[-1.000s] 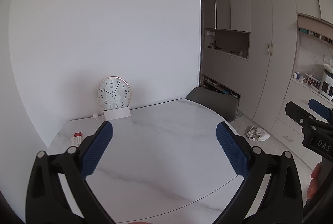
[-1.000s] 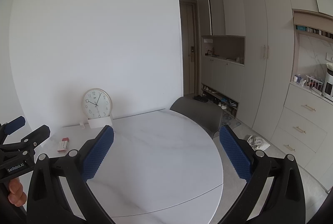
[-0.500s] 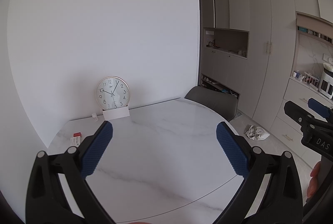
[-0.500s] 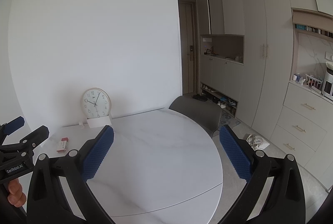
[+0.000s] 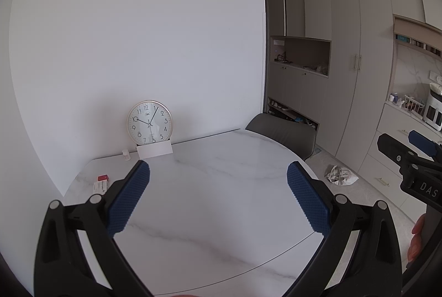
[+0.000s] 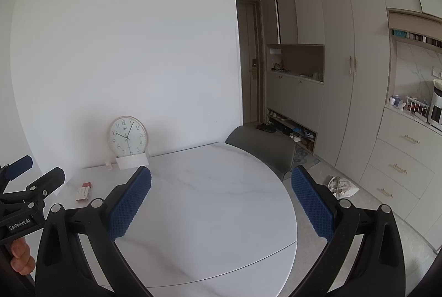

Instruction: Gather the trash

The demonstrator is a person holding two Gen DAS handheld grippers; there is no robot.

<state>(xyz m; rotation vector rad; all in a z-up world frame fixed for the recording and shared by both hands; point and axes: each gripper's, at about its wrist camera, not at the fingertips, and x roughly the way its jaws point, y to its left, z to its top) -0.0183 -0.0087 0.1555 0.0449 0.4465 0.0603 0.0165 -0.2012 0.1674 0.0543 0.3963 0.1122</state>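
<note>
Left wrist view: both grippers, left (image 5: 218, 196) and right (image 6: 221, 199), hover released above the white marble desk (image 5: 221, 186), apparently scouting the crumpled white trash bag (image 5: 341, 175) on the floor.

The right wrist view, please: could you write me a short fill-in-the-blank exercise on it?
1. The crumpled trash lies on the ____.
2. The clock stands on the table against the ____.
3. The right tongs are ____, gripping nothing.
4. The chair is coloured ____.

Missing words: floor; wall; open; grey

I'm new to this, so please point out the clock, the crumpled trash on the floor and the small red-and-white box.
clock (image 5: 149, 122): left wrist view, dial centre.
crumpled trash (image 6: 342, 186): right wrist view, its middle.
red-and-white box (image 6: 84, 191): right wrist view, top face.
</note>
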